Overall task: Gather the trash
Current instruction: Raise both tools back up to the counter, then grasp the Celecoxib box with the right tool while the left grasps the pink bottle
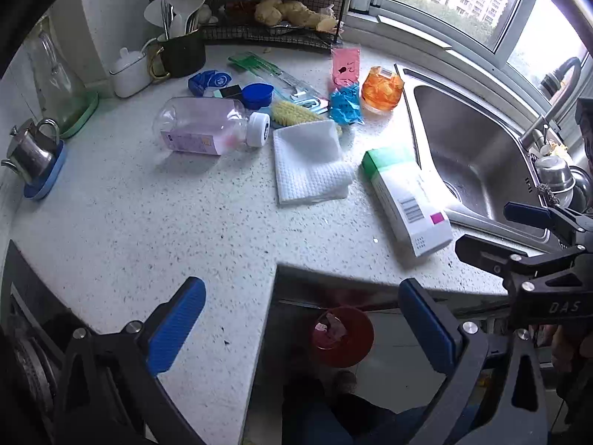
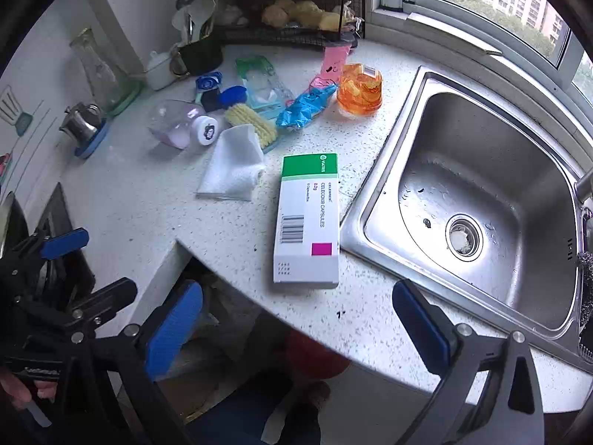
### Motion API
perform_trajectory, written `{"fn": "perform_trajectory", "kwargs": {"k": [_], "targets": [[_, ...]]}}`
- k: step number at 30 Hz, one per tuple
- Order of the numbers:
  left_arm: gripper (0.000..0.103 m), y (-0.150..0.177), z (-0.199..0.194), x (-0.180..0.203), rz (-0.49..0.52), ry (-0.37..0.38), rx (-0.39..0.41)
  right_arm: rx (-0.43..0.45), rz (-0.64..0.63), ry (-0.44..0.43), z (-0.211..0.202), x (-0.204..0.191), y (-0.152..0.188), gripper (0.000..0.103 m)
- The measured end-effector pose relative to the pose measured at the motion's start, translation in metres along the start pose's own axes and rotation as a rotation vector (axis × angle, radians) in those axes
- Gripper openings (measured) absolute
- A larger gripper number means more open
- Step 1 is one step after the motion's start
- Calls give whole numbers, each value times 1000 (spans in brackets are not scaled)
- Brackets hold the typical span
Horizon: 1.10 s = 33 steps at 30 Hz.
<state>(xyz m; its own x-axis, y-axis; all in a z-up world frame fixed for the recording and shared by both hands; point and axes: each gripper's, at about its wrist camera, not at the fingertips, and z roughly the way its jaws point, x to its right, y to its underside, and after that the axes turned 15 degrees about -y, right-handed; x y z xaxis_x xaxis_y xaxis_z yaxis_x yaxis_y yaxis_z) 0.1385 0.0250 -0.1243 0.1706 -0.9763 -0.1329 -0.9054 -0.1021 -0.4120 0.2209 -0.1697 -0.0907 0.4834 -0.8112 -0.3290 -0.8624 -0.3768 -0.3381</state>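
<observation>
A: What lies on the bench (image 1: 122,230)?

B: In the left wrist view, trash fills the upper middle of the frame: a clear bottle (image 1: 207,126) on its side, a folded white cloth (image 1: 309,161) just right of it, a yellow brush (image 1: 296,112) partly under the cloth, a blue wrapper (image 1: 345,105), an orange wrapper (image 1: 381,87) and a pink packet (image 1: 344,66). A white-and-green box (image 2: 307,218) lies at centre in the right wrist view, just beside the sink (image 2: 537,155).

A: Anything around them?

B: A wire rack (image 1: 274,3) and a utensil holder (image 1: 181,52) stand at the top, a small metal pot (image 1: 33,150) at the left edge. A red bin (image 1: 343,335) sits on the floor below the bench edge, at lower centre.

A: And the grippers?

B: The left hand-held gripper (image 1: 302,324) is spread wide, holding nothing, one finger over the bench corner and the other over the gap above the bin. The right hand-held gripper (image 2: 296,328) is equally wide and empty, at the bench's near edge below the box. They sit side by side, each visible at the other's frame edge.
</observation>
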Motion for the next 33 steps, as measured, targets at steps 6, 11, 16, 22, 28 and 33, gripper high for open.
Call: {"fn": "perform_trajectory", "kwargs": {"k": [6,11,16,22,28,33], "targets": [[103,-20,38,-15,-8,13,-43,-55,30,37,34,13,-28,102],[103,-28,57,-20,-8,36,-74,-107,59,50,58,23,-35,90],[103,-32,65,-26,1,38,-78,-143,56,66,70,26,-34,81],[103,-34,67,-32,14,21,-79,-154,35,94,77,24,-32,63],[103,-41,62,-37,52,10,-71,-159,28,91,78,20,-32,55],[103,-60,52,-41,208,-24,-1,-135,46,56,67,17,-30,55]]}}
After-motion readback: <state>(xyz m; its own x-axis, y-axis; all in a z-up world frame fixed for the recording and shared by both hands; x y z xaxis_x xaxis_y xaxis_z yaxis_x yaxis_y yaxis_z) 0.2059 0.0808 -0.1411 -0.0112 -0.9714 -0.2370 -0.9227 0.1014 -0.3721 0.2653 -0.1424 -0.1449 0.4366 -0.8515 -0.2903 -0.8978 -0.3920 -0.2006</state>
